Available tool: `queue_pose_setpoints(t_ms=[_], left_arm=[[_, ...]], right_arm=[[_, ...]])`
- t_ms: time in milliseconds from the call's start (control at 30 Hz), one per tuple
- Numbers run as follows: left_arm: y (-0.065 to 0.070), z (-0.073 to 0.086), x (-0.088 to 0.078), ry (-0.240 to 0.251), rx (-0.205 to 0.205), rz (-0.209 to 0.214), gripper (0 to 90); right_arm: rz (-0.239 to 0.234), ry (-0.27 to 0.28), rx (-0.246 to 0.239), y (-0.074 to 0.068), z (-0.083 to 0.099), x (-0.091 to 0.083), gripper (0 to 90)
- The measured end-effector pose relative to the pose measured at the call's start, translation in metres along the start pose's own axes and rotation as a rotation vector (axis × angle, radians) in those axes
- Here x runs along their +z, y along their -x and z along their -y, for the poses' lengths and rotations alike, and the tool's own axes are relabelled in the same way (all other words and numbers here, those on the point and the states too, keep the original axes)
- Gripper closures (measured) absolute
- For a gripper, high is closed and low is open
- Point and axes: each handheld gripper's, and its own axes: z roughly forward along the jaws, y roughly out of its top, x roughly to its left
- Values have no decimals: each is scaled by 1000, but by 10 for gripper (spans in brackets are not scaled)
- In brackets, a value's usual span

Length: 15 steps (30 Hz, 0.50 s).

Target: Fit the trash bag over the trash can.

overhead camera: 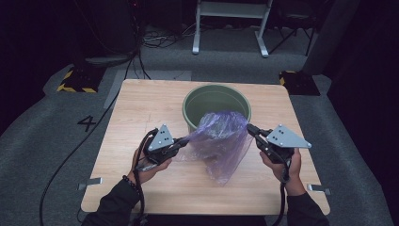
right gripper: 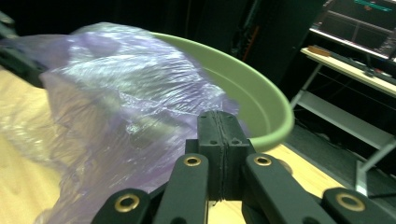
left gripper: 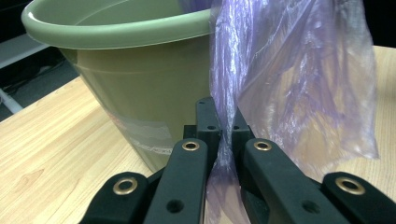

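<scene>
stretched between the two grippers, a purple bag [overhead camera: 221, 143] is seen over the near side of the bench [overhead camera: 141, 101], just in front of a green bucket [overhead camera: 214, 96]. its upper part is lifted against the bucket's near rim, while its lower end sags to the bench top.

the left gripper [overhead camera: 181, 142] is held by the left hand [overhead camera: 150, 165] at the bag's left edge. in the left gripper view the fingers [left gripper: 208, 123] are pressed together on a gathered fold of the purple film, which is pinched between them and hangs down behind them, with the bucket wall just beyond.

the right gripper [overhead camera: 251, 129] is held by the right hand [overhead camera: 284, 172] at the bag's right side, close to the bucket rim. in the right gripper view its fingers [right gripper: 210, 140] are pressed flat together, pad to pad; whether any film is caught between them cannot be told, though the bag lies right against their left side. the green rim is seen curving past just behind them.

both forearms are brought in from the near edge of the bench.
</scene>
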Motion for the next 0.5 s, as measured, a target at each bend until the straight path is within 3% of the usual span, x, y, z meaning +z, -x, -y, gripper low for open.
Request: queue_pose_setpoints(t_ms=[200,500], left_arm=[[-3,1,-2,13,-10,-7,888],[-2,-7,-8,58,9,-15,887]], right_arm=[[38,7,6,12,-1,3,900],[32,31,7,26,-19,8,900]])
